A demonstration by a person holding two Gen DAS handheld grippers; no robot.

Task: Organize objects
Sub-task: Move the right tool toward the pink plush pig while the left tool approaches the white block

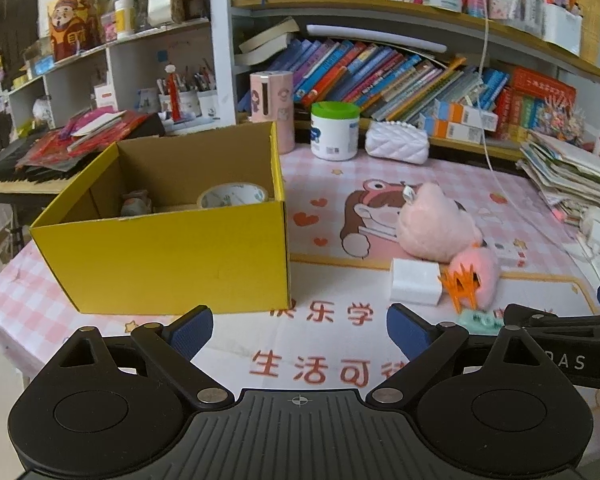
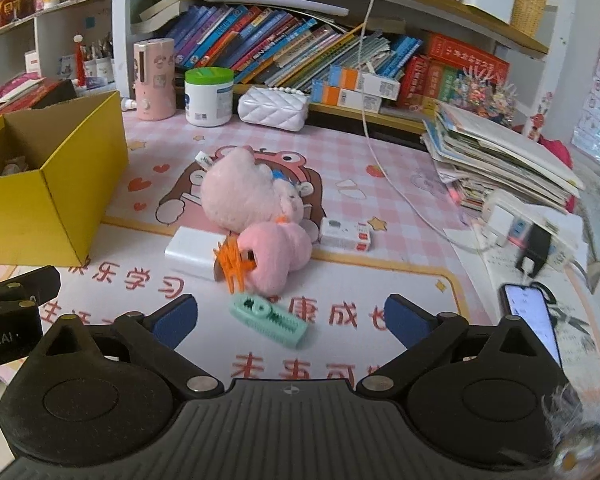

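A yellow cardboard box (image 1: 168, 256) (image 2: 56, 196) stands open on the pink mat, with a tape roll (image 1: 233, 197) and a small figure (image 1: 137, 203) inside. To its right lie a pink plush toy (image 1: 440, 226) (image 2: 244, 196), a white block (image 1: 415, 282) (image 2: 194, 254), an orange hair claw (image 1: 462, 286) (image 2: 234, 264), a green clip (image 2: 270, 320) and a small white-and-red box (image 2: 346, 234). My left gripper (image 1: 300, 330) is open, empty, near the box's front corner. My right gripper (image 2: 290, 322) is open, with the green clip lying between its fingers, untouched.
At the back stand a white tub with a green lid (image 1: 335, 131), a pink cylinder (image 1: 272, 108), a quilted white purse (image 1: 398, 143) and bookshelves. A stack of papers (image 2: 500, 156), a white cable (image 2: 380, 152), a phone (image 2: 532, 320) and adapters crowd the right side.
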